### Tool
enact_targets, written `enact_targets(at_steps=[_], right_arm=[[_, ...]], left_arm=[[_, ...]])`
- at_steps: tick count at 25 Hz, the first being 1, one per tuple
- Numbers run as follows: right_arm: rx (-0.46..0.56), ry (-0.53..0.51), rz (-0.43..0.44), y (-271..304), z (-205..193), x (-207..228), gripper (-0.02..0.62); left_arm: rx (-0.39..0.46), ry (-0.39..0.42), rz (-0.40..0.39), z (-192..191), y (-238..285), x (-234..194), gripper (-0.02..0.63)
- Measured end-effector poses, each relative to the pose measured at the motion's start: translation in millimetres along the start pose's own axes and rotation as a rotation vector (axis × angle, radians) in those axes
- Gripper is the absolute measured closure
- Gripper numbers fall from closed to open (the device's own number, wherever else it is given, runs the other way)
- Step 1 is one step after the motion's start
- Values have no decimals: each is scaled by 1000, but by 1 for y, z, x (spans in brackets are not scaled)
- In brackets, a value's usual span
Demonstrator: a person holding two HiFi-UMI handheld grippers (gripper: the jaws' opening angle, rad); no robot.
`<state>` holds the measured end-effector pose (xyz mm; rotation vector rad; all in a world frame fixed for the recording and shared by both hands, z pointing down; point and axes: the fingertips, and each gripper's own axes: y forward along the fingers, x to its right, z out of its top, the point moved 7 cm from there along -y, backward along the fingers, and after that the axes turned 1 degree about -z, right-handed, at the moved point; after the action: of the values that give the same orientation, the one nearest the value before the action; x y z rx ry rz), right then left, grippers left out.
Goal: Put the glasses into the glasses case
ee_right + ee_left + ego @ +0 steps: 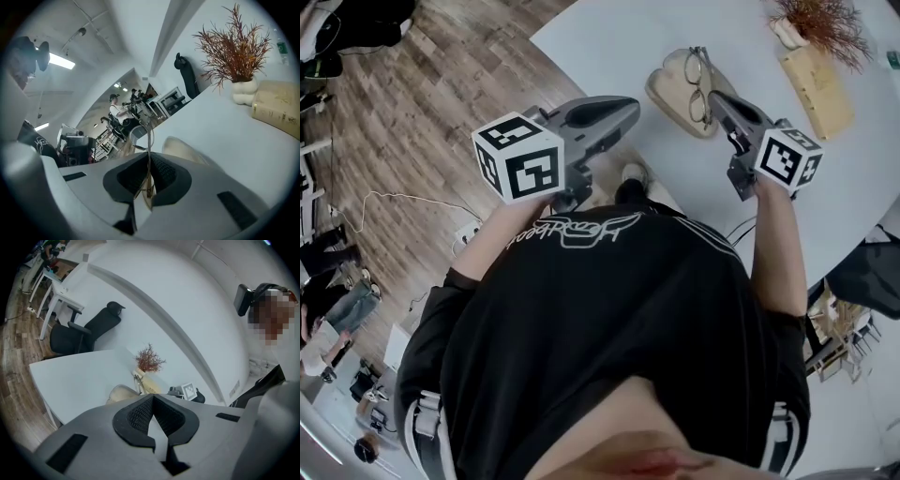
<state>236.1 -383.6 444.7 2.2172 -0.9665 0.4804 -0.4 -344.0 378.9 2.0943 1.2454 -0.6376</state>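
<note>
Thin metal-framed glasses [700,84] hang just above an open beige glasses case [667,89] on the white table [609,37]. My right gripper [715,97] is shut on the glasses. In the right gripper view the frame [140,136] runs up from between the jaws of that gripper [149,158], with the case [180,147] just beyond. My left gripper [631,106] hovers at the table's near edge, left of the case, shut on nothing. The left gripper view shows its closed tips [152,398], the case [121,392] and the glasses [138,380] ahead.
A beige book [817,89] and a white vase of dried red twigs [820,23] stand right of the case. The person's torso fills the lower head view. Wooden floor [441,75] lies left of the table. A black office chair [89,329] stands beyond the table.
</note>
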Motion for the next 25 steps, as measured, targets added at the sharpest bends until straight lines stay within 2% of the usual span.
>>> enact_targets(at_steps=[13, 25], right_arm=[[-167, -86, -24, 29, -21, 27, 575], [-306, -197, -5, 43, -25, 23, 575]], left_arm=[[-4, -31, 31, -4, -1, -13, 600], [21, -59, 46, -1, -10, -27, 600]])
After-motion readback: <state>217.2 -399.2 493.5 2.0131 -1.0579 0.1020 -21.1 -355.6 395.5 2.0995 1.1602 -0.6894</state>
